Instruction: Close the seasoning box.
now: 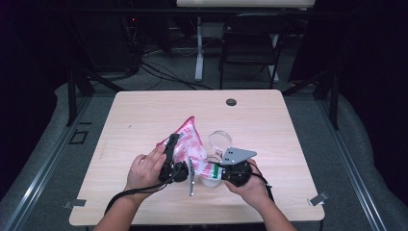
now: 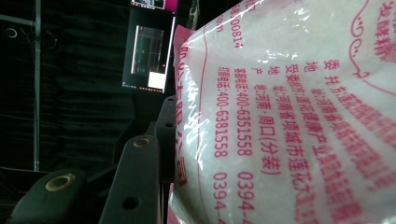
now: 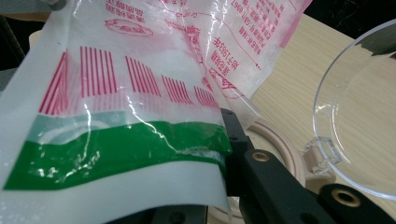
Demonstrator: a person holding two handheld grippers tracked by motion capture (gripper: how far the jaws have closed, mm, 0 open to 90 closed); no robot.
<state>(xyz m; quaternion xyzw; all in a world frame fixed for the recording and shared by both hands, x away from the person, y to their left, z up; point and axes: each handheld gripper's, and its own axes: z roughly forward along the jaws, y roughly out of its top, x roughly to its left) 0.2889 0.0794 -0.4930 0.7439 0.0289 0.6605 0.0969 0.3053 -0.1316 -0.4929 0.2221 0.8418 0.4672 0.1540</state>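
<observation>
Pink-printed bag (image 1: 188,139) clamped between left gripper (image 1: 171,156) and right gripper (image 1: 216,172), container beneath largely hidden.

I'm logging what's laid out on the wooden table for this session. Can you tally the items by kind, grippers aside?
Pink-and-white printed plastic bag with a green band, held by both grippers: 1
Clear plastic hinged lid, open: 1
Round beige container beneath the bag: 1
Small round black grommet at the table's far edge: 1
Total: 4
</observation>
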